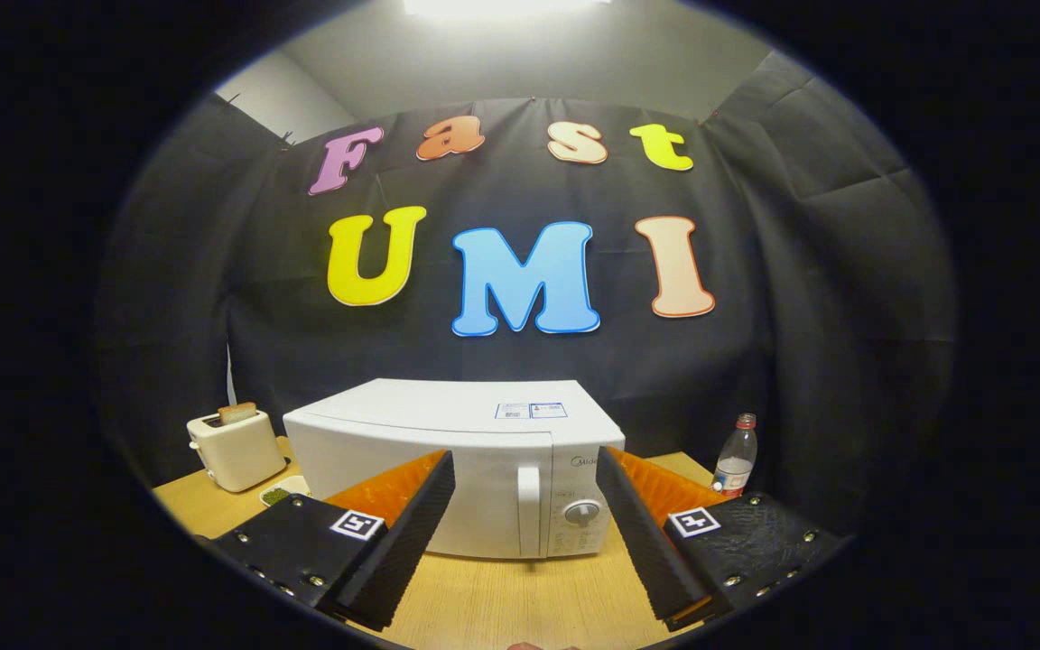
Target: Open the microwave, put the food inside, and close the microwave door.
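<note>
The jaws of the gripper (524, 528) are spread wide with nothing held between them, above the wooden worktop (502, 596). Just beyond them the white microwave (452, 465) is seen, its door shut, with its handle (529, 496) and dial (581, 513) framed between the jaws. A toaster (236, 447) holding bread stands at the left, with a small plate of food (278, 494) beside it. A bottle (736, 456) is placed at the right.
</note>
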`<action>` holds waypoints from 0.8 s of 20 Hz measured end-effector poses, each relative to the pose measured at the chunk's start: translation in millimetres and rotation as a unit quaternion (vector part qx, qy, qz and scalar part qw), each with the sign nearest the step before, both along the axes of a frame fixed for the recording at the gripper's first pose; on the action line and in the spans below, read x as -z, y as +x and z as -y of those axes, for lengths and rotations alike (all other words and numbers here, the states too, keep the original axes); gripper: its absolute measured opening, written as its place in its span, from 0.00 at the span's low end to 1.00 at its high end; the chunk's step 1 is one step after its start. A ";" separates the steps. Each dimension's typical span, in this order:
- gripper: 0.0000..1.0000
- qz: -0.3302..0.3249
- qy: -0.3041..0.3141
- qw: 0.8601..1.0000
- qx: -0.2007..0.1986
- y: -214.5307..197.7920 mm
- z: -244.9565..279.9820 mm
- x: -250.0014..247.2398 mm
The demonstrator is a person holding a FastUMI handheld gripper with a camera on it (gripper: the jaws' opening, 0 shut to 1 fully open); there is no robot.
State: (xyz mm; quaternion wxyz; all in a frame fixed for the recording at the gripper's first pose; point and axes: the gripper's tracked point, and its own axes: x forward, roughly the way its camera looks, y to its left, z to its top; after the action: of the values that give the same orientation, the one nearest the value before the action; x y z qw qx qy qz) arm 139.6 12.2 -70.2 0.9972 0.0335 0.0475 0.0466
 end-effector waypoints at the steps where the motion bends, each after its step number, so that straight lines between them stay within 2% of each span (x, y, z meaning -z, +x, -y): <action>1: 0.99 -0.003 -0.002 1.000 -0.001 8.0 -0.4 5.0; 13: 0.99 -0.084 -0.027 0.996 -0.014 75.1 -5.2 94.0; 16: 0.87 -0.103 -0.024 0.994 -0.015 80.6 -8.1 111.7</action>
State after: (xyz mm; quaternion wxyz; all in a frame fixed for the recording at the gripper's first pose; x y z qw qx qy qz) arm 220.3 20.3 -181.9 0.9868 0.0137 0.1511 0.0569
